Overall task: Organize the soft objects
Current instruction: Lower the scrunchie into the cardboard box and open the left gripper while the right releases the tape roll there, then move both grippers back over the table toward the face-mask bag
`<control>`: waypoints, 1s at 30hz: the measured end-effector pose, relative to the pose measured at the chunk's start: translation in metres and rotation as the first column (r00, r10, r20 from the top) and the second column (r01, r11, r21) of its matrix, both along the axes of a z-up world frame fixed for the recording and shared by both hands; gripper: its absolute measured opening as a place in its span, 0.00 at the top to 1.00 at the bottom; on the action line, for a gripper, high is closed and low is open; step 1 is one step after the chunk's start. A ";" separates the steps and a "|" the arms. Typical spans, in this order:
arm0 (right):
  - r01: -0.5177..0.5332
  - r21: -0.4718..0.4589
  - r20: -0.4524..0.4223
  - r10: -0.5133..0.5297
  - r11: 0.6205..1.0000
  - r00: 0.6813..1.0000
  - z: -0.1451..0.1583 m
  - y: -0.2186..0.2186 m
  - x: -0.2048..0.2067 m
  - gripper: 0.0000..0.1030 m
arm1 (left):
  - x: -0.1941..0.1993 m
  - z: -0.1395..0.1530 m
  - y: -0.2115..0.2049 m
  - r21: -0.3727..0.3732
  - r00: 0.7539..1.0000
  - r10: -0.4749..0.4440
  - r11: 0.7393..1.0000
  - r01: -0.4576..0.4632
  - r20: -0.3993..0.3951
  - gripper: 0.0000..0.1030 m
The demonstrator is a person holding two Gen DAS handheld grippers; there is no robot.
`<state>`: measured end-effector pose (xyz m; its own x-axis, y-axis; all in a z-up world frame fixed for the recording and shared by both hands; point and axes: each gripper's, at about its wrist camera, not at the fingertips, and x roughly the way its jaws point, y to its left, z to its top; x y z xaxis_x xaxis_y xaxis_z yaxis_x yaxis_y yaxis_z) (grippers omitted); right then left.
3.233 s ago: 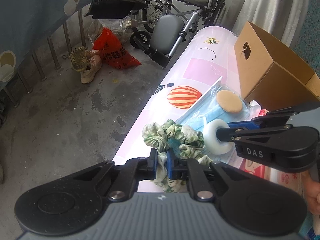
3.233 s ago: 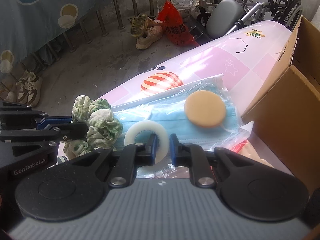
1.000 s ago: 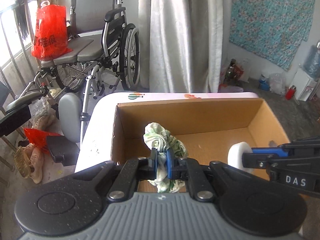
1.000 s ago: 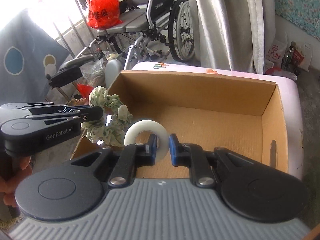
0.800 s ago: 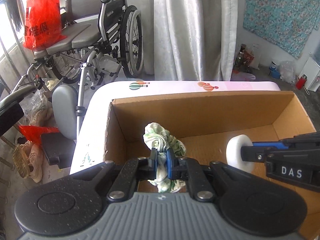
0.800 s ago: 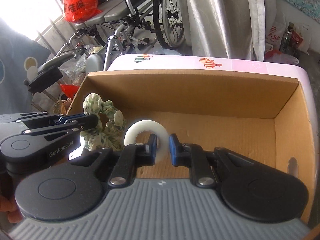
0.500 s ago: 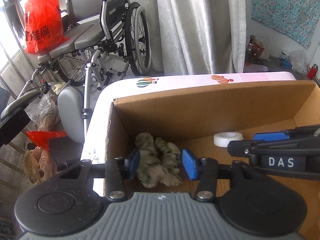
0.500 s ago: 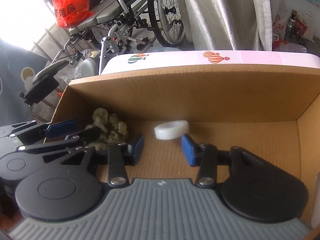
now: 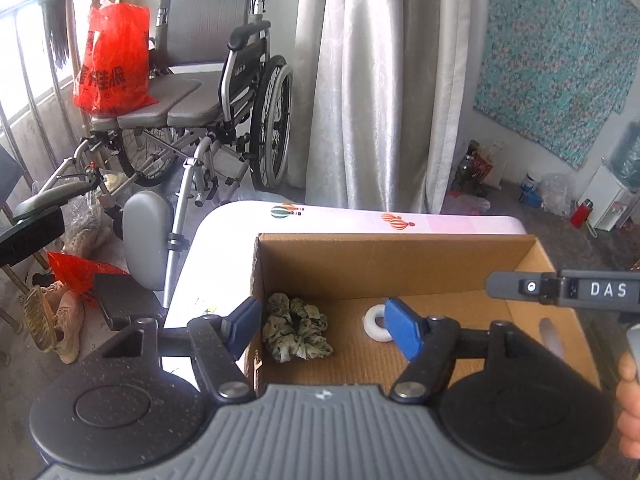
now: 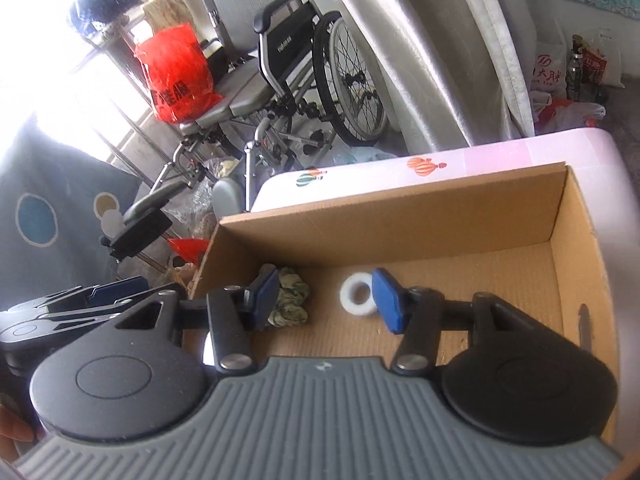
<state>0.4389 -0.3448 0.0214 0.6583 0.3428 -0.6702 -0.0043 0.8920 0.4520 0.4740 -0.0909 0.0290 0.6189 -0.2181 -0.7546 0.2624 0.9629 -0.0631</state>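
A green-patterned scrunchie [image 9: 296, 334] lies on the floor of an open cardboard box [image 9: 392, 260], in its left corner. A white tape roll [image 9: 376, 323] lies flat near the box's middle. My left gripper [image 9: 326, 330] is open and empty, held above the box's near edge. My right gripper [image 10: 328, 300] is open and empty above the box [image 10: 400, 224], with the scrunchie [image 10: 290, 300] and the tape roll [image 10: 358, 294] below it. The right gripper's arm [image 9: 560, 290] shows at the right of the left wrist view.
The box stands on a pink table [image 9: 360, 218] with balloon prints. A wheelchair [image 9: 208, 92] carrying a red bag [image 9: 110, 60] stands beyond the table, beside a grey curtain [image 9: 380, 80]. Shoes [image 9: 68, 326] and clutter lie on the floor at left.
Both grippers opened and let go: the scrunchie and the tape roll dropped to the box floor. Both grippers have since lifted and pulled back from the box.
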 end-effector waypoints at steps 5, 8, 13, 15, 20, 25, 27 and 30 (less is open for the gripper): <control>-0.014 0.011 0.111 0.012 1.000 0.994 0.067 -0.008 -0.067 0.50 | -0.076 0.064 0.041 -0.033 0.996 0.003 0.999 0.000 0.086 0.14; -0.044 0.007 0.182 0.042 0.999 0.982 0.105 -0.007 -0.113 0.50 | -0.123 0.091 0.073 -0.052 0.993 0.027 0.998 -0.021 0.117 0.12; -0.116 -0.019 0.245 0.118 0.993 0.962 0.152 0.006 -0.195 0.50 | -0.198 0.112 0.123 -0.095 0.990 0.059 0.994 -0.046 0.131 0.12; -0.148 -0.026 0.257 0.150 0.989 0.955 0.160 0.015 -0.223 0.50 | -0.225 0.110 0.140 -0.113 0.987 0.081 0.991 -0.066 0.135 0.12; -0.245 -0.004 0.240 0.238 0.970 0.941 0.159 0.053 -0.286 0.50 | -0.292 0.077 0.178 -0.139 0.977 0.152 0.982 -0.131 0.152 0.12; -0.343 -0.009 0.138 0.341 0.939 0.930 0.123 0.120 -0.306 0.50 | -0.329 0.024 0.194 -0.156 0.970 0.211 0.969 -0.191 0.124 0.12; -0.377 -0.030 0.098 0.378 0.926 0.921 0.108 0.147 -0.304 0.51 | -0.332 0.000 0.191 -0.119 0.969 0.227 0.969 -0.215 0.098 0.14; -0.409 -0.043 0.014 0.410 0.912 0.912 0.082 0.184 -0.288 0.51 | -0.329 -0.027 0.187 -0.074 0.969 0.234 0.971 -0.228 0.079 0.16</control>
